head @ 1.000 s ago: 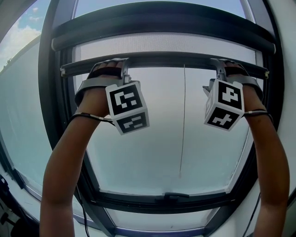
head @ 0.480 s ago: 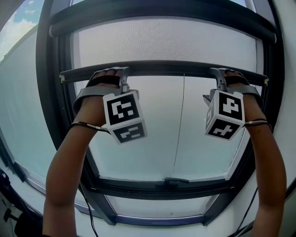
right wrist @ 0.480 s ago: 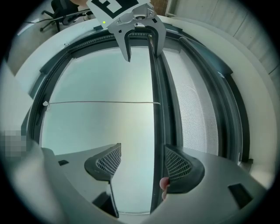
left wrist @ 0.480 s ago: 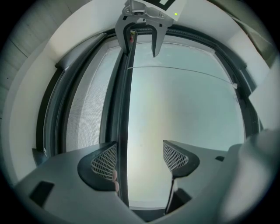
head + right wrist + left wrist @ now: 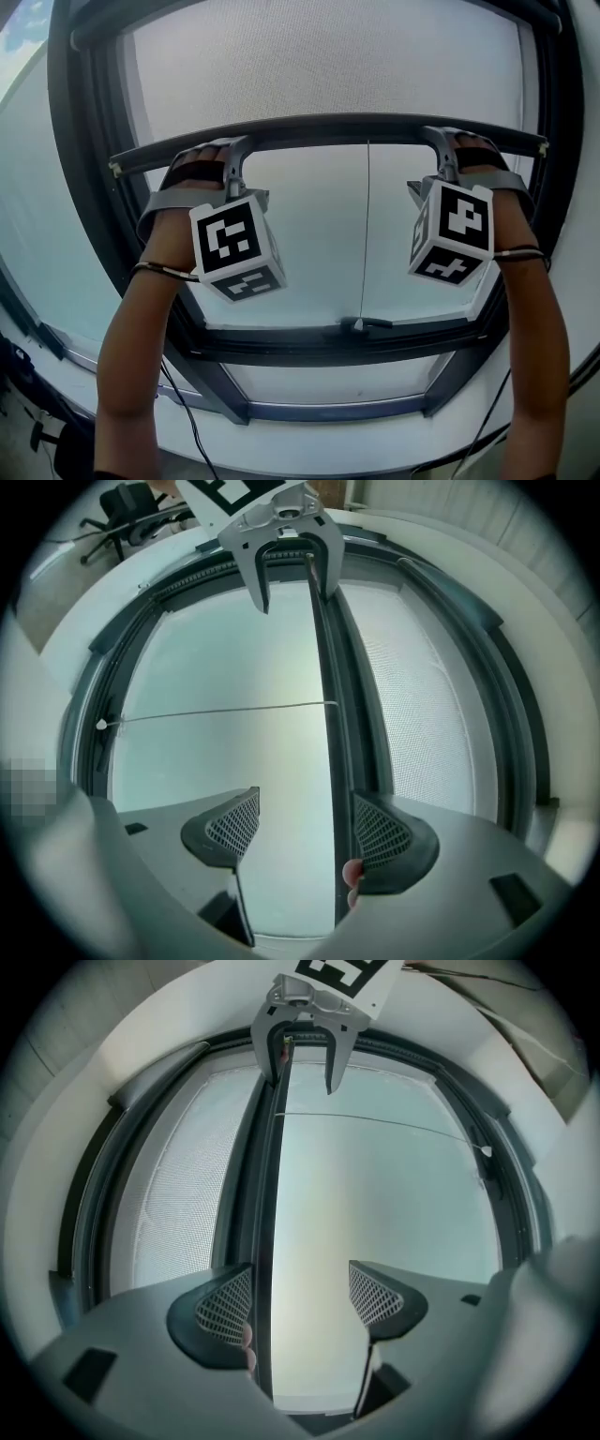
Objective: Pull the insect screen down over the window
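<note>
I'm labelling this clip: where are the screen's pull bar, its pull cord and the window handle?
pull bar [image 5: 319, 131]: head view, middle of bar.
pull cord [image 5: 365, 234]: head view, mid-length.
window handle [image 5: 370, 323]: head view, its lever.

The dark window frame [image 5: 281, 345] holds everything here. The grey insect screen [image 5: 328, 66] sits inside it and covers the top part of the glass [image 5: 300, 253]. A dark bar [image 5: 328, 129] runs along the screen's bottom edge. It reaches from one side of the frame to the other. Below the bar the glass is bare. A thin cord [image 5: 367, 234] hangs down from the middle of the bar. It ends just by a small handle [image 5: 364, 324] on the frame's bottom rail.
</note>
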